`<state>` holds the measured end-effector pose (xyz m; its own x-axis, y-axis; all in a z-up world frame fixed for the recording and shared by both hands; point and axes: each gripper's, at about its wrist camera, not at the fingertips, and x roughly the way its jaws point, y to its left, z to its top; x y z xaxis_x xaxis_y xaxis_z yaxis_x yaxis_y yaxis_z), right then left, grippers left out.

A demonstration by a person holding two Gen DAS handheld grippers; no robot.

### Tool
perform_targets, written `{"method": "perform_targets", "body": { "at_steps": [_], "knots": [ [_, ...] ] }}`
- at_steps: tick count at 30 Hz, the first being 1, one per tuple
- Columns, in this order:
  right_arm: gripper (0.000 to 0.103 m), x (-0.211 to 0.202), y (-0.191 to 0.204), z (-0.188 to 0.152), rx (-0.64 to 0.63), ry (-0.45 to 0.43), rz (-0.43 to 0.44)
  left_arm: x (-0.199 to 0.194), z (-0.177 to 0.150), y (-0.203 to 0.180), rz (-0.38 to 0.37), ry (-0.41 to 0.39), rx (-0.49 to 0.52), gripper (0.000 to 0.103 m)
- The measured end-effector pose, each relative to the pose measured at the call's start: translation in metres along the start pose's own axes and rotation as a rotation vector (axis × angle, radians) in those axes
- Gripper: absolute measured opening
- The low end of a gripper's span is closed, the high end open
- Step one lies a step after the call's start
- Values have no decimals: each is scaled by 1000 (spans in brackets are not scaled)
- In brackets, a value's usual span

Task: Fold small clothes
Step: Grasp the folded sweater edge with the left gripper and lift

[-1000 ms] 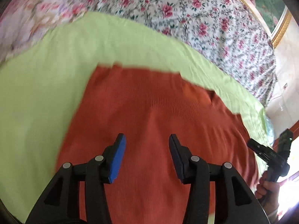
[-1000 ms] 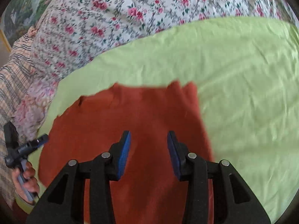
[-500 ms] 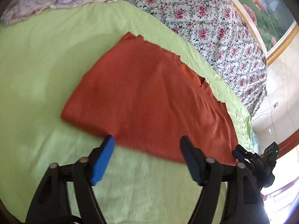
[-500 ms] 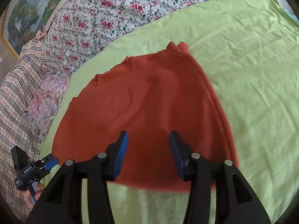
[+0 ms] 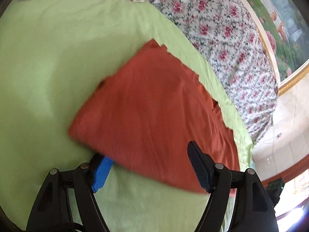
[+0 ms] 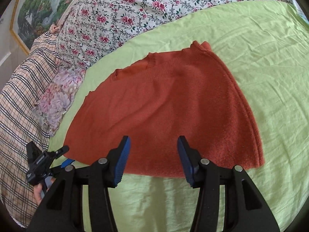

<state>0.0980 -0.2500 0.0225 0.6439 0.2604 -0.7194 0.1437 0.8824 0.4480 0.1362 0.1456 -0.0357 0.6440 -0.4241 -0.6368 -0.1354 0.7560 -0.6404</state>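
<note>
Sweater [image 6: 164,106] is lying folded on the green sheet [image 6: 260,67], beside the floral quilt [image 6: 125,15]. Left gripper [image 5: 148,166] is standing wide and released at its near edge. Right gripper [image 6: 153,158] is also gaping, grasping nothing.

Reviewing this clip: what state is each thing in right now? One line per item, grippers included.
Orange sweater: folded, lying flat on the sheet, held by neither gripper.
Green sheet: spread over the bed, lightly wrinkled.
Left gripper: open, one blue pad tucked under the sweater's near edge, the other above it.
Right gripper: open, at the sweater's near edge, not pinching it.
Floral quilt: rumpled behind the sheet.
</note>
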Motion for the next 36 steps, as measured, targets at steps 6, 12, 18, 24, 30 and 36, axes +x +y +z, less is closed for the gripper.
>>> {"method": "perform_targets", "body": {
  "at_steps": [6,12,18,24,30,36],
  "knots": [
    [52,3,-1,7,11,4,9,16,24,-3,48,-41,-7,72],
    [52,8,-5,16,17,5,18,32,35,-15,94,-34,42,19],
    [52,13,-19,33,52,13,49,24,33,-59,102,-53,161,12],
    [52,22,-34,55,99,64,157,33,8,-148,52,-41,393,12],
    [52,43,-21,79,95,120,270,81,-42,-200,53,36,566,12],
    [71,99,-3,96,78,235,325,115,-79,-211,118,83,688,12]
  ]
}}
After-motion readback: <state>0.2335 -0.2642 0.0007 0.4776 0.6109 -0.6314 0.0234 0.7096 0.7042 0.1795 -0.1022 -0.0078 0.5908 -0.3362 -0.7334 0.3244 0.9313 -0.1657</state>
